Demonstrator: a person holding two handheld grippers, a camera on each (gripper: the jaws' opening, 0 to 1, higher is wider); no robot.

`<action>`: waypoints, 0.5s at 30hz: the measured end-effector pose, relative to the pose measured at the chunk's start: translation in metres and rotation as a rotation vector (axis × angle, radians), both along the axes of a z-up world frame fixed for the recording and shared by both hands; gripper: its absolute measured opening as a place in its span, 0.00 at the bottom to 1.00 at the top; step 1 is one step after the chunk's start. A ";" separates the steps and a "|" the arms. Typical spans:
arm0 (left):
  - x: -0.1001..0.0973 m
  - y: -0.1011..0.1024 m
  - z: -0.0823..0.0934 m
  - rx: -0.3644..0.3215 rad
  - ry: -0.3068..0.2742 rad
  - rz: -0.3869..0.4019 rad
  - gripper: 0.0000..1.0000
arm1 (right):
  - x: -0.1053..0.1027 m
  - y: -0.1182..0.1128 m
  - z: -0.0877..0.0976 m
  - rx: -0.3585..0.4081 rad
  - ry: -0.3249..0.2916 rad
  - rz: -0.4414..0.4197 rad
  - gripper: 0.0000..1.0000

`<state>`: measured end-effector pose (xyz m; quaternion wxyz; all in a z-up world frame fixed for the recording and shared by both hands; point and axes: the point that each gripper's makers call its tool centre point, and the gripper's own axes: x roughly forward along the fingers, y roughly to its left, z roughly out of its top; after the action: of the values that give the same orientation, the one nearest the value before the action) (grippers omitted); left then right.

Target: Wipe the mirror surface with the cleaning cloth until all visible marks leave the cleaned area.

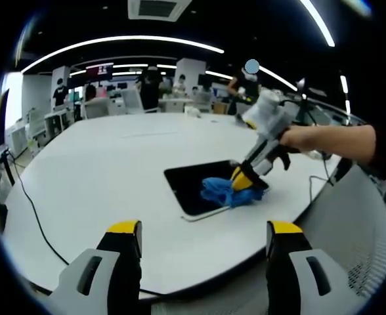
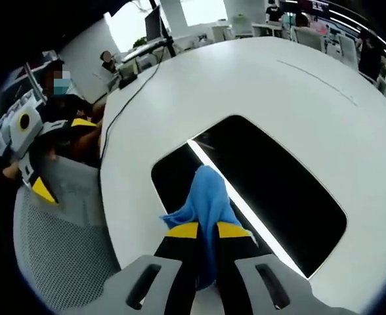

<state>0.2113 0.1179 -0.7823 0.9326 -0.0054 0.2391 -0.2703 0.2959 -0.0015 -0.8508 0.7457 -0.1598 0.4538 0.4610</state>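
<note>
A dark rectangular mirror (image 1: 196,186) lies flat on the white table (image 1: 114,170). In the left gripper view my right gripper (image 1: 245,178) presses a blue cleaning cloth (image 1: 227,191) onto the mirror's right end. My left gripper (image 1: 203,230) hangs open above the table's near edge, well short of the mirror. In the right gripper view the right gripper (image 2: 207,230) is shut on the blue cloth (image 2: 206,193), which rests on the mirror (image 2: 272,177). A bright light strip reflects across the glass. The left gripper (image 2: 32,157) shows at the far left, off the table.
A black cable (image 1: 35,216) runs over the table's left side. A grey mesh chair (image 2: 55,236) stands by the table's edge. A person's sleeve and hand (image 1: 331,139) hold the right gripper. Desks, chairs and people fill the room behind.
</note>
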 end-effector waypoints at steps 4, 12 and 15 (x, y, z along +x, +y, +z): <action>0.000 0.001 0.000 0.001 0.000 0.003 0.77 | 0.003 0.001 0.001 0.016 0.012 -0.009 0.03; 0.000 0.001 0.000 0.004 0.002 0.001 0.78 | 0.025 0.000 0.002 0.033 -0.062 -0.067 0.03; 0.000 0.001 -0.001 0.004 0.003 0.001 0.78 | 0.032 -0.001 0.002 0.038 -0.090 -0.083 0.03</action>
<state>0.2116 0.1188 -0.7828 0.9325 -0.0039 0.2408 -0.2691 0.3277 -0.0022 -0.8489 0.7868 -0.1472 0.4172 0.4303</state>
